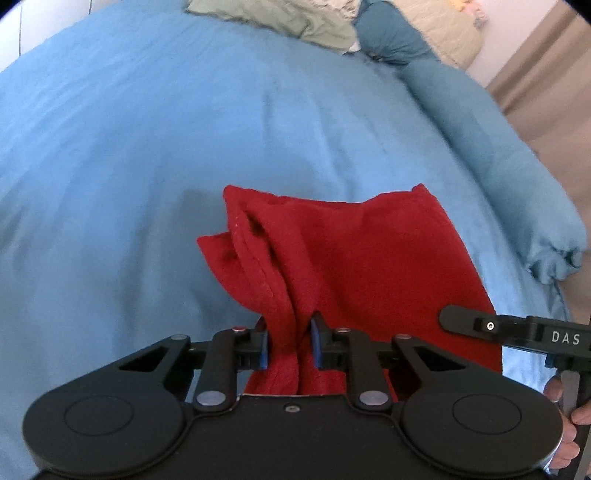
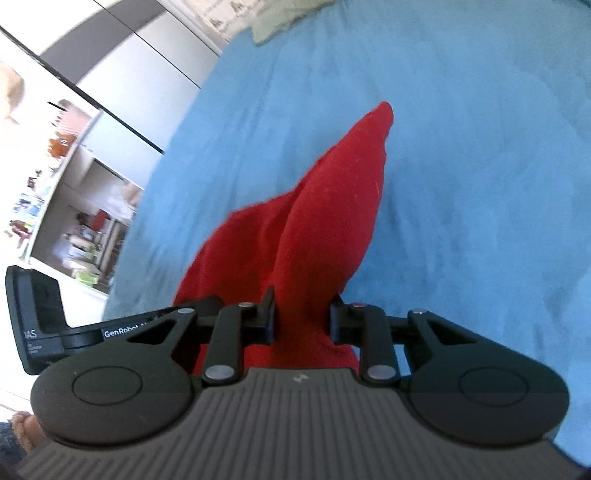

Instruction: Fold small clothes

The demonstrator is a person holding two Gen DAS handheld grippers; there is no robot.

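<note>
A small red fleece garment (image 1: 354, 254) hangs above the blue bedspread (image 1: 129, 166), held by both grippers. My left gripper (image 1: 289, 341) is shut on a bunched edge of it at its near left. In the right wrist view my right gripper (image 2: 302, 317) is shut on another part of the red garment (image 2: 325, 214), which stretches away from it in a tapering fold over the bedspread (image 2: 480, 147). The right gripper's black body (image 1: 517, 330) shows at the right edge of the left wrist view, close to the garment. The left gripper's body (image 2: 40, 317) shows at the left in the right wrist view.
Pale green and beige pillows (image 1: 280, 18) and a rolled teal blanket (image 1: 480, 122) lie at the head and right side of the bed. Wardrobe doors and shelves (image 2: 85, 221) stand beyond the bed's left edge. A bare foot (image 2: 26, 432) is on the floor.
</note>
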